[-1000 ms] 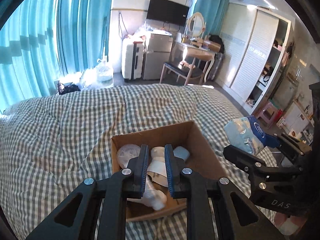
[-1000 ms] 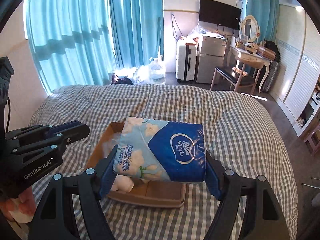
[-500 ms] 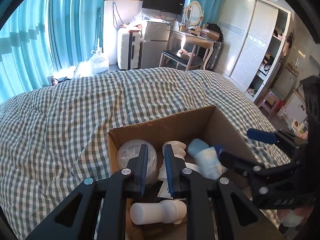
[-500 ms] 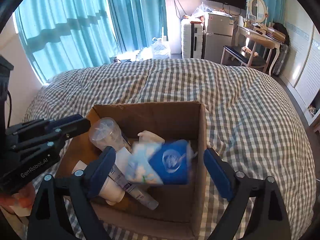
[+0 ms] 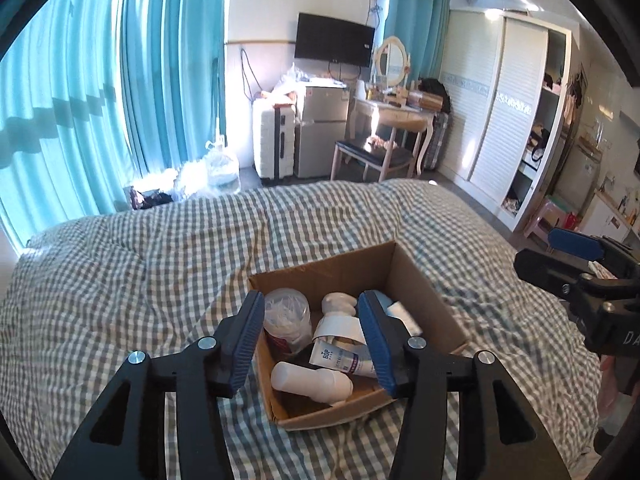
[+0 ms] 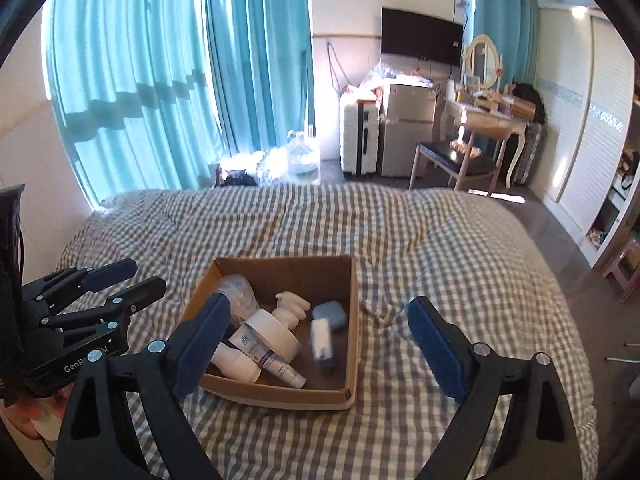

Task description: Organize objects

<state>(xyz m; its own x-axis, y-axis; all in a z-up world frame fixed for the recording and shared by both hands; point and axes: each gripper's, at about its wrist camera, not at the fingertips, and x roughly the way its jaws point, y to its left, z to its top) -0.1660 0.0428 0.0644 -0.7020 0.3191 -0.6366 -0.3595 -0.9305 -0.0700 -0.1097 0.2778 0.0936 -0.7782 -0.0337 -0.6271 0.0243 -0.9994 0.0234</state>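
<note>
An open cardboard box [image 6: 352,280] [image 5: 420,280] sits on the checked bedspread. In it lie a blue-and-white tissue pack [image 6: 322,340], a clear plastic jar [image 5: 286,312], a white tube [image 6: 266,356], a white bottle [image 5: 310,378] and other white items. My right gripper [image 6: 320,344] is open and empty, above the box's near edge; it also shows in the left wrist view [image 5: 576,256]. My left gripper [image 5: 312,340] is open and empty over the box's near left side, and shows in the right wrist view [image 6: 120,280].
The bedspread [image 6: 440,240] surrounds the box on all sides. Beyond the bed stand teal curtains [image 6: 160,80], a white suitcase [image 6: 358,136], a small fridge [image 6: 408,128], a dressing table with chair [image 6: 468,152] and a wardrobe [image 5: 508,120].
My right gripper opened and let the tissue pack drop into the box, then pulled back. My left gripper went from nearly shut to open and drew back from the box.
</note>
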